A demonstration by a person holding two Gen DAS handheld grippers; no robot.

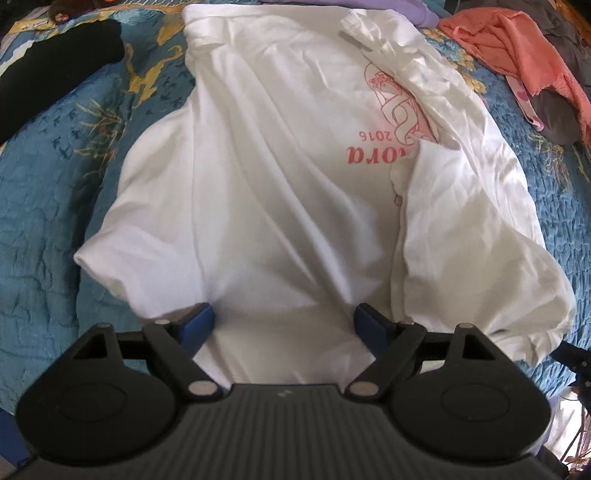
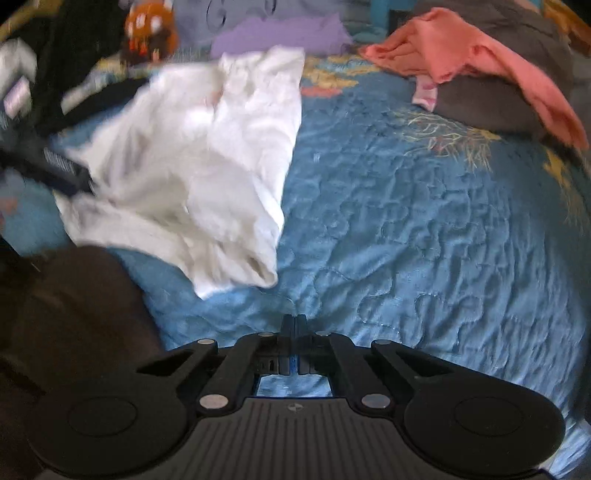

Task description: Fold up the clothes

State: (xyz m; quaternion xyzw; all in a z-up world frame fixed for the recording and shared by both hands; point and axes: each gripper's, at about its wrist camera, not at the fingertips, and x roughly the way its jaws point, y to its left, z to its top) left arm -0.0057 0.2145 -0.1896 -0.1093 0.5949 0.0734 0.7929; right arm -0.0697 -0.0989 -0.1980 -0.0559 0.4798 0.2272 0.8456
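Note:
A white T-shirt (image 1: 266,177) with a red print and "2016" lies spread on the blue quilt, its right side folded over the print. My left gripper (image 1: 284,321) stands open over the shirt's near edge, blue fingers (image 1: 199,321) apart, with cloth between them but not pinched. In the right wrist view the same white T-shirt (image 2: 192,158) lies at the left, blurred. My right gripper (image 2: 294,323) is shut with nothing between its fingers, over bare quilt to the right of the shirt. The left gripper (image 2: 66,173) shows dimly at the shirt's left edge.
The blue quilted bedspread (image 2: 424,229) covers the bed. A coral garment (image 2: 476,55) lies on a grey one (image 2: 480,103) at the back right. A purple cloth (image 2: 280,33) and an orange toy (image 2: 149,29) sit at the back. Black cloth (image 1: 55,55) lies at the left.

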